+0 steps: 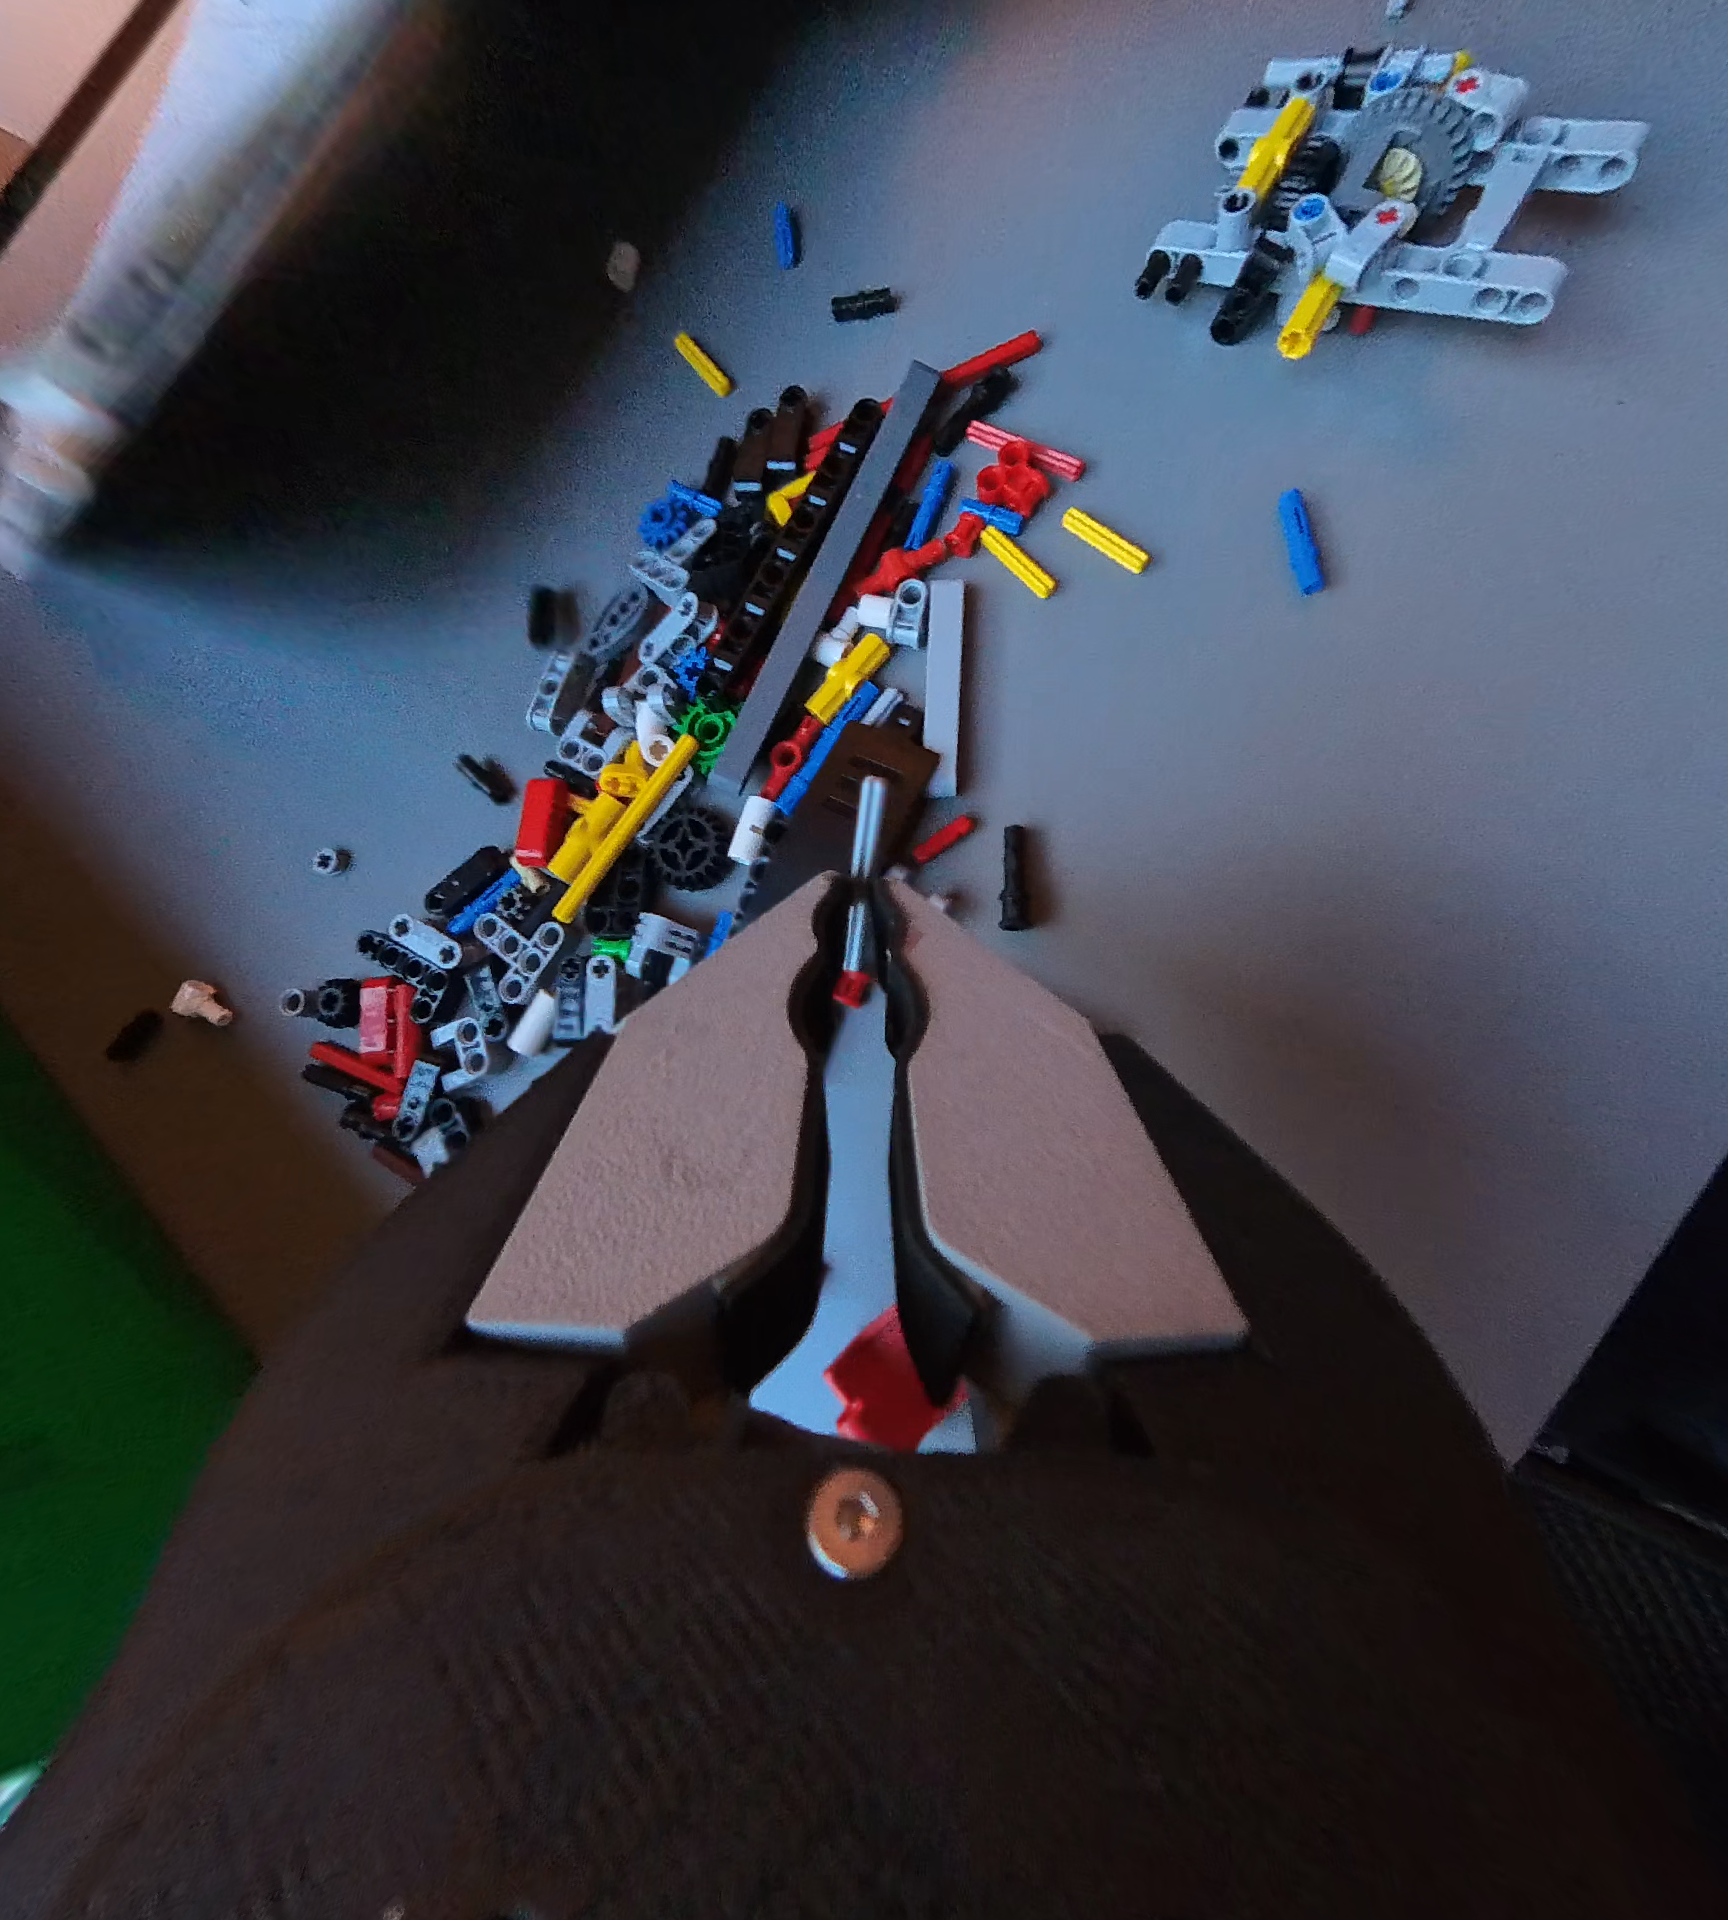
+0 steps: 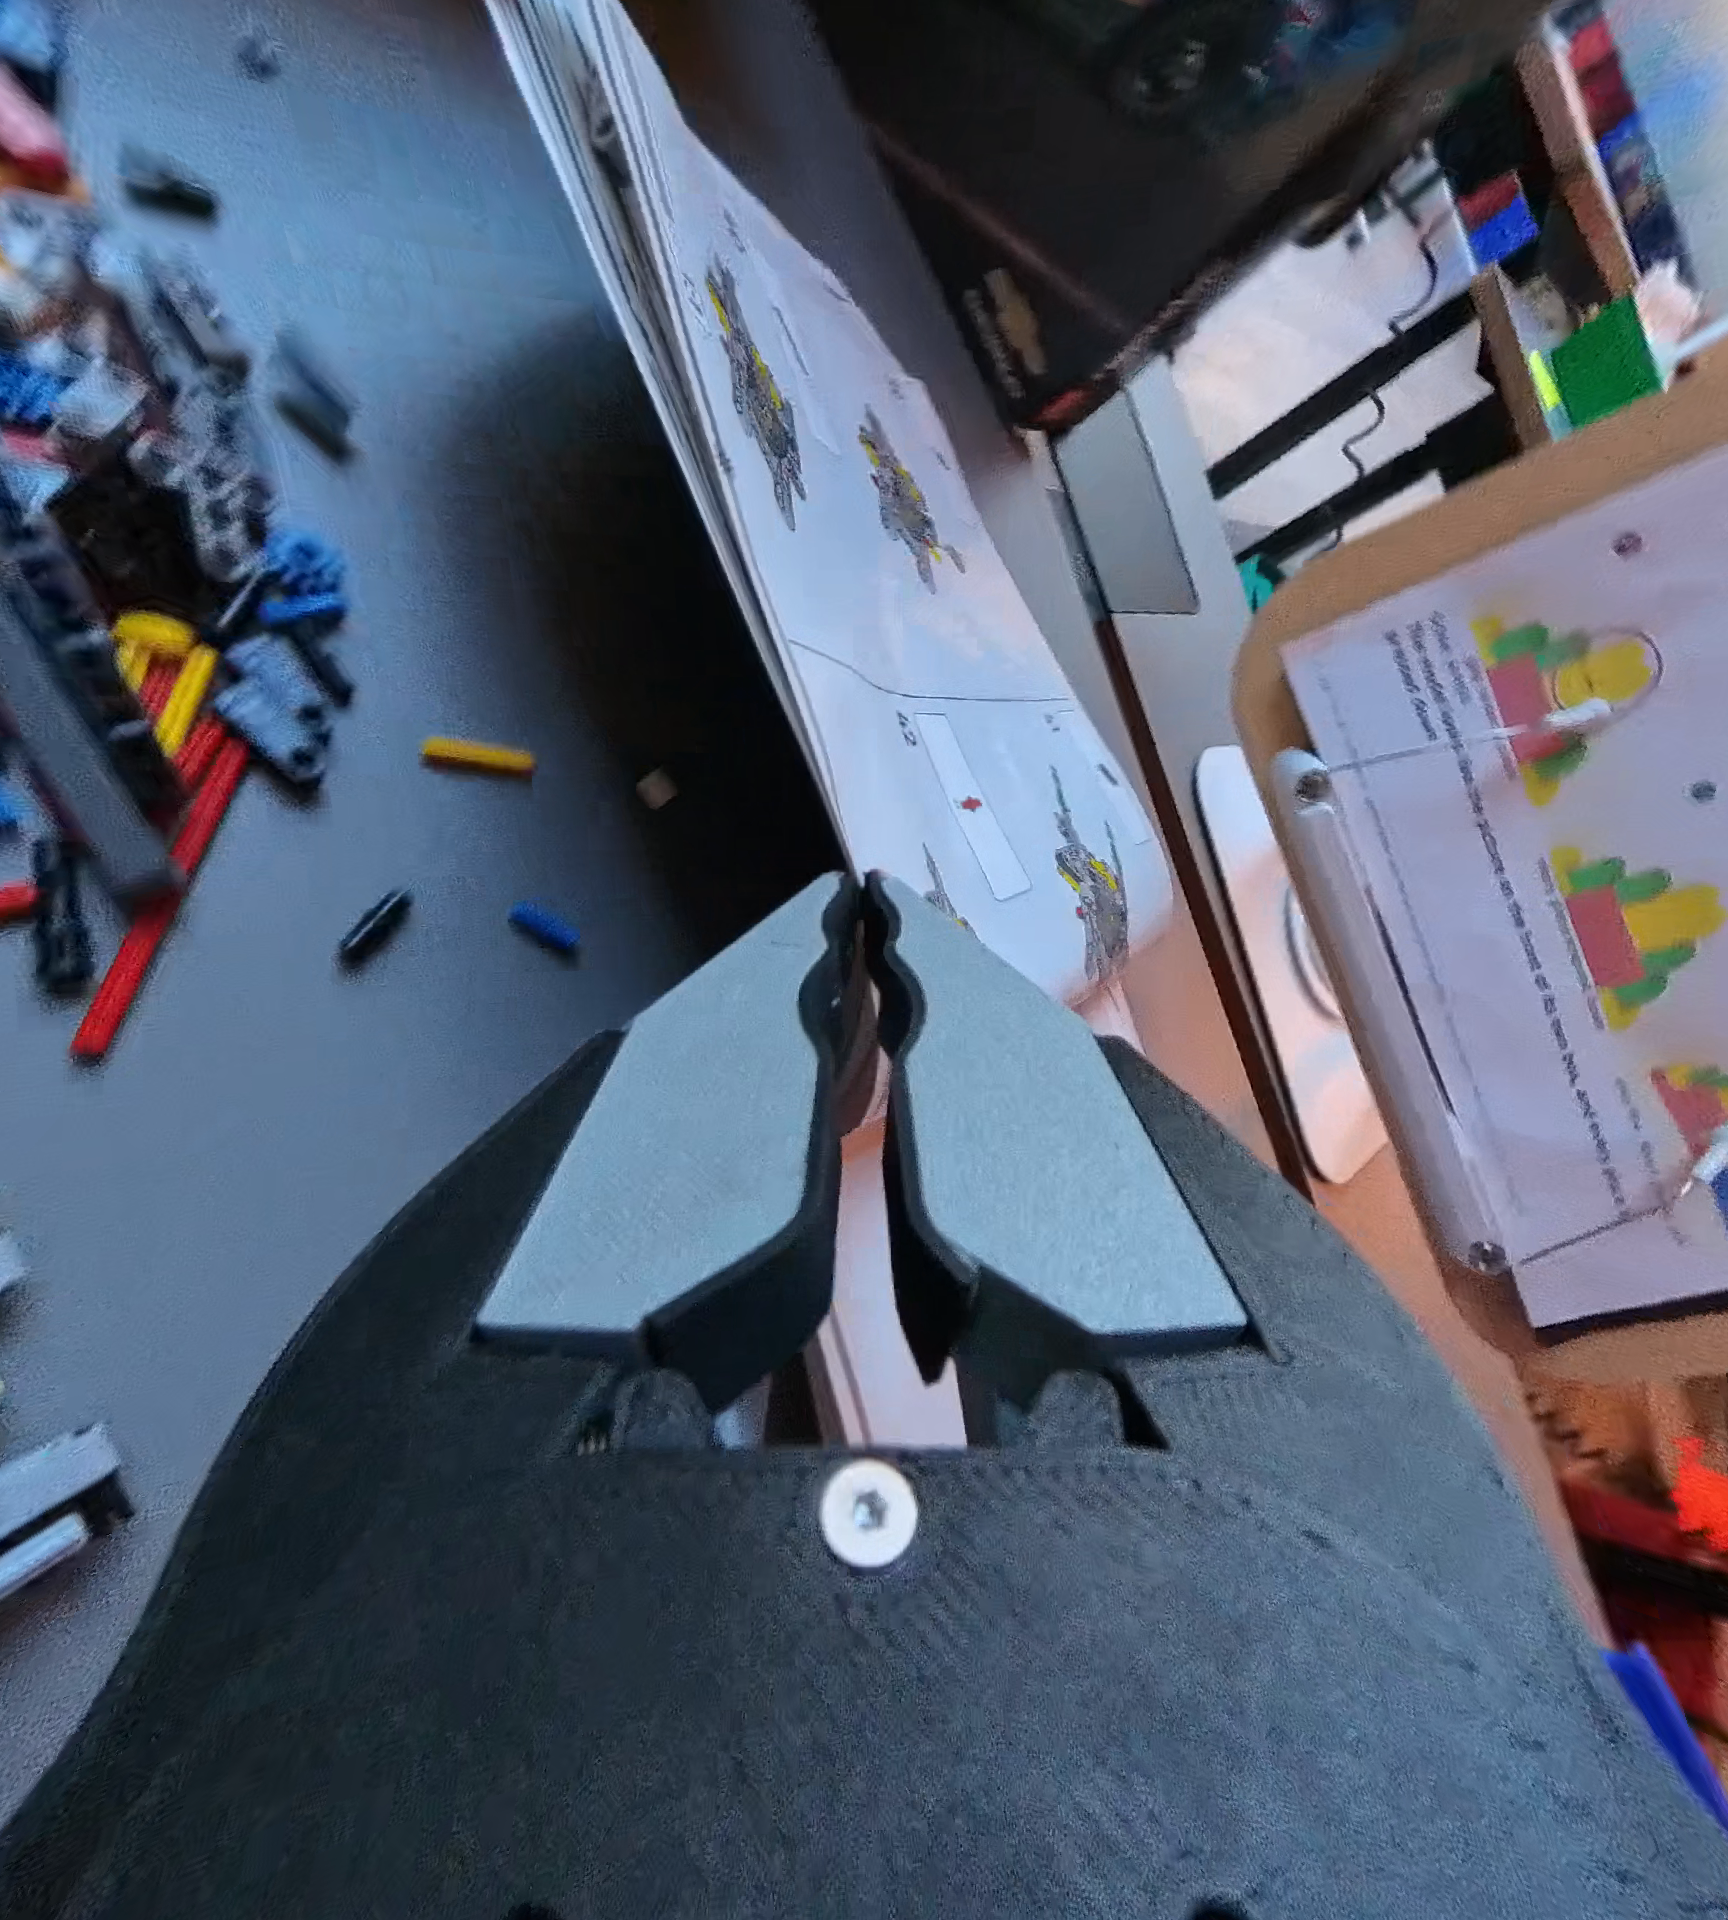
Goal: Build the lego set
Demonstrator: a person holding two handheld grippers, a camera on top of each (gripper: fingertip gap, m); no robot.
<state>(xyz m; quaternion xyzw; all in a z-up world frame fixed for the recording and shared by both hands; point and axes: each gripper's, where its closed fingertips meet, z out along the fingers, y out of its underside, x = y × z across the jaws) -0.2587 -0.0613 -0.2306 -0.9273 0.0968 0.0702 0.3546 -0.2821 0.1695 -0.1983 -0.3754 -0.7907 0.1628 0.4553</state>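
Our left tongs [image 1: 865,894] are clamped on a thin grey axle with a red end [image 1: 864,862], held above the pile of loose building pieces [image 1: 714,707] on the grey counter [image 1: 1359,831]. Our right tongs [image 2: 862,888] are closed, their tips at the lower edge of the open instruction booklet [image 2: 901,623].

Table: a grey surface [image 1: 1462,831] – strewn with a pile of small building pieces [image 1: 735,675].
Model: a grey part-built assembly [image 1: 1379,197] was seen apart from the pile.
Booklet: an open instruction booklet [image 2: 839,499] – propped upright.
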